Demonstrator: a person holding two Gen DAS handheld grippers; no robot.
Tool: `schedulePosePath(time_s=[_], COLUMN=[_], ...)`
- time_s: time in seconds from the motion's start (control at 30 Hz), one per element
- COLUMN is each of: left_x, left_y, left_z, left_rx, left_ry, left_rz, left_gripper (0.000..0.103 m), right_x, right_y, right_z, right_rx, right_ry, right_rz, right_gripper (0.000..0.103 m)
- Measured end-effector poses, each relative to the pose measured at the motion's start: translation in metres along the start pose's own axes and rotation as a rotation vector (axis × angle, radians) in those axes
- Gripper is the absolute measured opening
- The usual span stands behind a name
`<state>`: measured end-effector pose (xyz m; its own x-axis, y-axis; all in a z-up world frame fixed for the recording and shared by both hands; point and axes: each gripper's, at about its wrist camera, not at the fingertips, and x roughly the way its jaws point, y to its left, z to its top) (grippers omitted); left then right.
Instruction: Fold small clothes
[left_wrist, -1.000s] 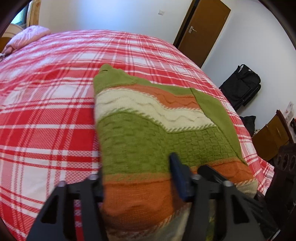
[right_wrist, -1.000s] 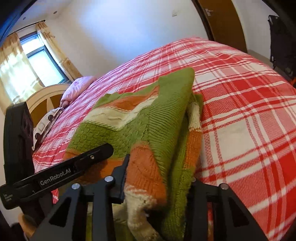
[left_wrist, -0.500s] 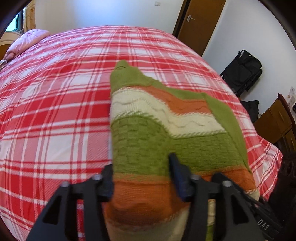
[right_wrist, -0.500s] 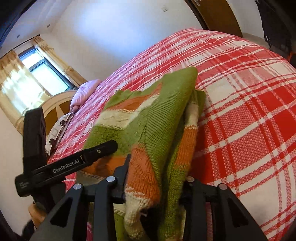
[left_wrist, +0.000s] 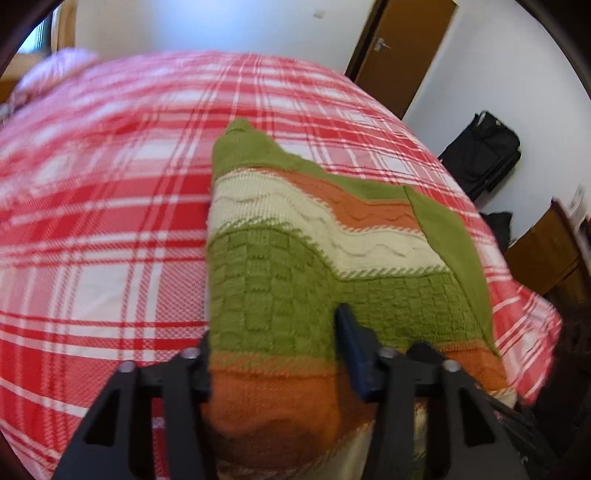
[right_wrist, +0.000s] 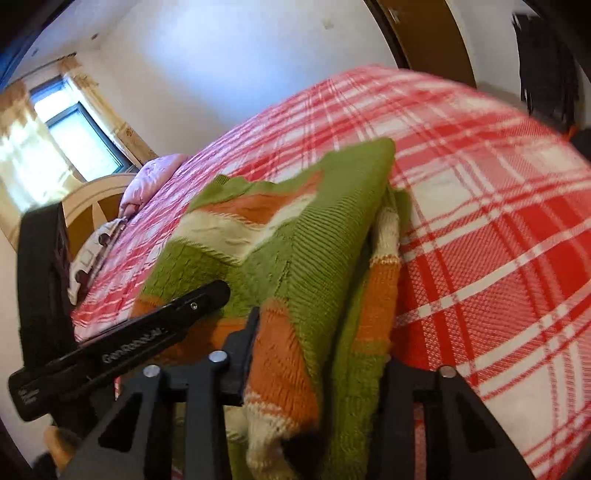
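**Inspector A:** Knitted green, orange and cream sweater (left_wrist: 295, 266) lies on the red plaid bedspread (left_wrist: 110, 221). In the left wrist view we find the left gripper (left_wrist: 273, 354), having just closed further, pinching the near hem.

**Inspector B:** In the right wrist view the right gripper (right_wrist: 317, 350) clamps the bunched hem. We judge a fold under way; next, carry the hem over evenly. Legible writing: "GenRobot.AI", blurred, on the other gripper.
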<state>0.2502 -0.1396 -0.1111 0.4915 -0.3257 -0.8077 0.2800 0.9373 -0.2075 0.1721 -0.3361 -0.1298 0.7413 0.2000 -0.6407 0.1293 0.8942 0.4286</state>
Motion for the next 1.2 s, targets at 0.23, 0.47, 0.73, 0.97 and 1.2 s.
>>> schedulePosePath(time_s=[0.23,0.47,0.73,0.97,1.2], left_x=[-0.028,-0.041,-0.058,-0.051,-0.033], left_y=[-0.015,-0.032,-0.064,-0.100,-0.131], left_z=[-0.010,-0.018,-0.016,-0.010,-0.007], left_rx=[0.069,0.092,0.129,0.173,0.211], left_ry=[-0.051,-0.062,-0.100,-0.101,-0.070], left_rz=[0.052,0.034,-0.028,-0.079,-0.117], left_gripper=[0.033,0.033,0.033,0.033,0.033], right_x=[-0.041,-0.080,-0.121,-0.141,-0.151], right_y=[0.022,0.029,0.019,-0.010,-0.032], right_z=[-0.011,-0.015,-0.012,-0.013,-0.008], right_rx=[-0.075,-0.115,-0.132,-0.079,-0.048], right_ry=[-0.096,-0.172,-0.261,-0.296,-0.314], right_rz=[-0.054,-0.090,-0.153,-0.197,-0.245], right_gripper=[0.035,0.034,0.033,0.033,0.033])
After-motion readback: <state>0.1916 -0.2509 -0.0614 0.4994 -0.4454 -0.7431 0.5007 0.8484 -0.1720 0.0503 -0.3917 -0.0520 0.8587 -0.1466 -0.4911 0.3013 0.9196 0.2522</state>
